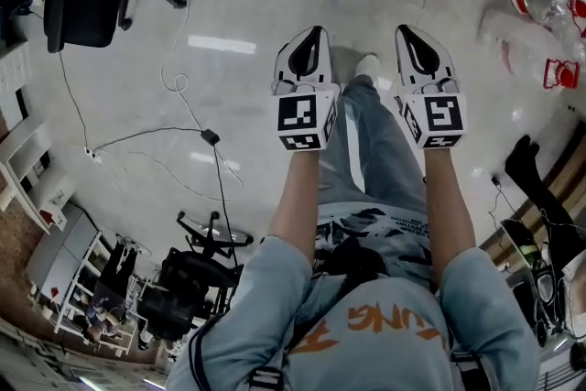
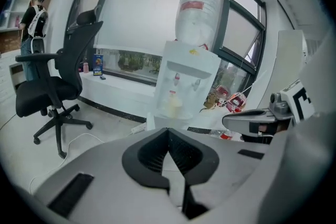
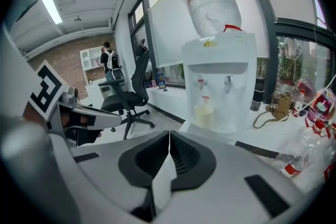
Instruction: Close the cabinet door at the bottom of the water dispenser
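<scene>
Windows (image 2: pixel 239 29) back the water dispenser (image 2: pixel 184 81), which stands at twelve o'clock, well apart from the left tool (image 2: pixel 168 132) and the right tool (image 3: pixel 169 135), both closed tight and empty.

The left gripper (image 2: pixel 168 130) has its fingers (image 2: pixel 149 155) together and empty, facing the water dispenser (image 2: pixel 184 81). An office chair (image 2: pixel 55 86) stands left of the dispenser, and the right gripper (image 2: pixel 231 119) is at its right.

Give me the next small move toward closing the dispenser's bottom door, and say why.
Probably step closer, lowering both toward its base: the left tool and right tool are shut and empty, the water dispenser stands ahead, untouched, and its lower part is hidden behind them in both gripper views.
</scene>
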Demonstrator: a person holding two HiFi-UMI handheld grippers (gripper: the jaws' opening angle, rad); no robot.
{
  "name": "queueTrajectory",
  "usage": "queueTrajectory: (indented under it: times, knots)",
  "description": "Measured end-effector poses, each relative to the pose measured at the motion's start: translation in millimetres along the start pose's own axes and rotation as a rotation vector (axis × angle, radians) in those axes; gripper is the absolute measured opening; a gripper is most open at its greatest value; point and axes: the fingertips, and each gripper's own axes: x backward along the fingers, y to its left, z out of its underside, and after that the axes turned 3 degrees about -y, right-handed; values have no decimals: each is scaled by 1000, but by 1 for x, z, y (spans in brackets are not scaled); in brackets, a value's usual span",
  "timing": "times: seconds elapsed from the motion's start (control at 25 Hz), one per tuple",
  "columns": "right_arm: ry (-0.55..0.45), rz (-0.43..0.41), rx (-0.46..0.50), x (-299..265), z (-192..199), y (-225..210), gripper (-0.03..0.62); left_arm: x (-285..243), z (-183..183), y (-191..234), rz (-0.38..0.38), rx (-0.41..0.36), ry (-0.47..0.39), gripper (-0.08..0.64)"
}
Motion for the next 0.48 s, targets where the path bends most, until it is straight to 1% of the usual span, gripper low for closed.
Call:
queueTrajectory:
  times: [0.2, 0.36, 0.48]
  knots:
    - [42, -6, -2, -13, 42, -5, 29, -25, 44, -1, -3, 58, 19, 20]
    - [61, -10, -15, -27, 67, -1, 29, -41, 63, 3, 3, 42, 13, 20]
    - [87, -27, -22, -39, 89, 10, 29, -49, 84, 16, -6, 47, 33, 20]
